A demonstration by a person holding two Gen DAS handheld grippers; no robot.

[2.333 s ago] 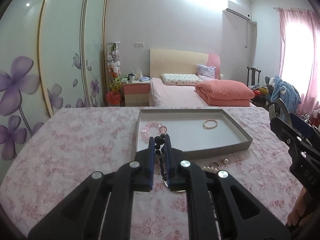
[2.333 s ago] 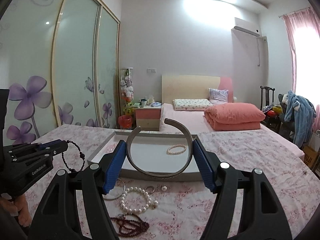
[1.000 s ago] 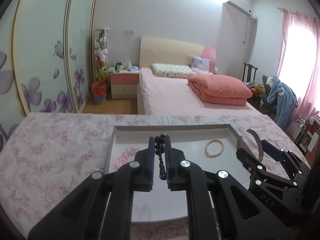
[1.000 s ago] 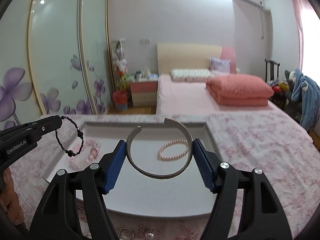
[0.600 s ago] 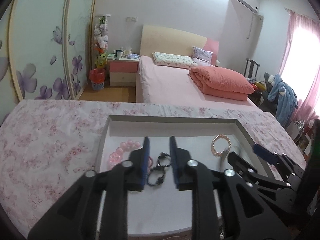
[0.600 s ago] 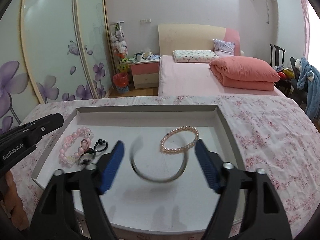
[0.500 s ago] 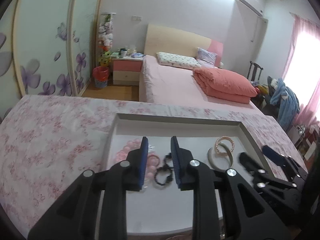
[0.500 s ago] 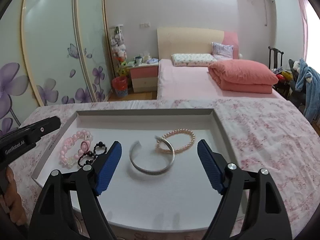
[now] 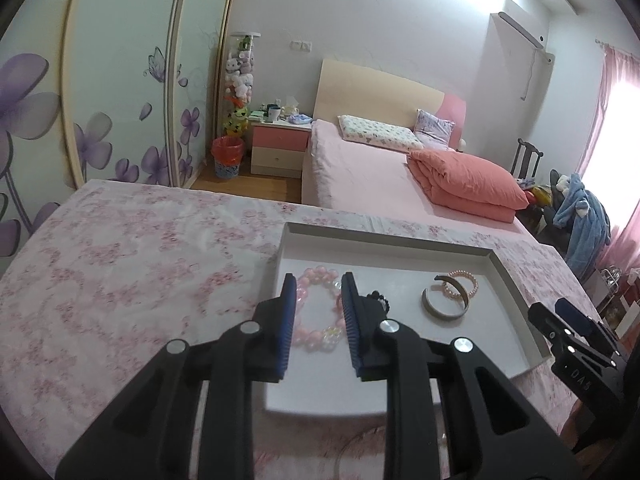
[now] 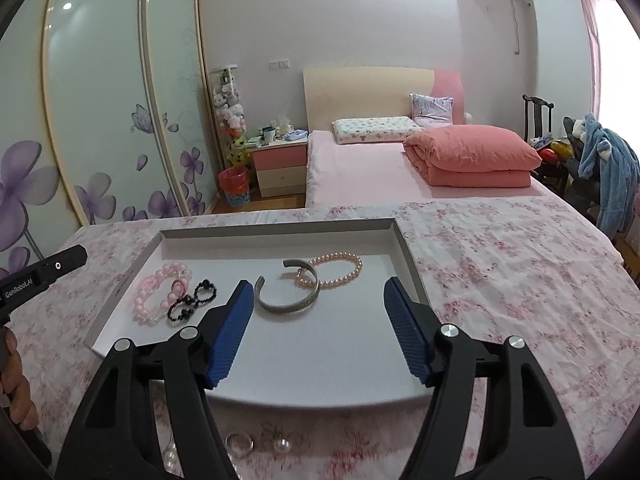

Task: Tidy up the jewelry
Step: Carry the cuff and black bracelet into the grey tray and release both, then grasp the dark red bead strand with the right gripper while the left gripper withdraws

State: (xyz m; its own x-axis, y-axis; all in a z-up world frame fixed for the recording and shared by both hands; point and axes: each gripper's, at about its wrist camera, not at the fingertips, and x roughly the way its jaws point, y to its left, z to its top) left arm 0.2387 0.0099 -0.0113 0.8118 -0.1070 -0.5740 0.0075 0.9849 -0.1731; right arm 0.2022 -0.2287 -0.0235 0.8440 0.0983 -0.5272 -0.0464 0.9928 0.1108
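Bedroom, floral tablecloth (image 10: 500, 264). I see tray (image 10: 408, 256) holding four bracelets; left gripper (image 9: 316, 312) jaws apart, empty; right gripper (image 10: 320, 320) closing, empty.

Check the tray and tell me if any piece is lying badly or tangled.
In the tray, the silver cuff bangle lies overlapping the pearl bracelet, one end over its beads. The black bead bracelet lies twisted against the pink bead bracelet.
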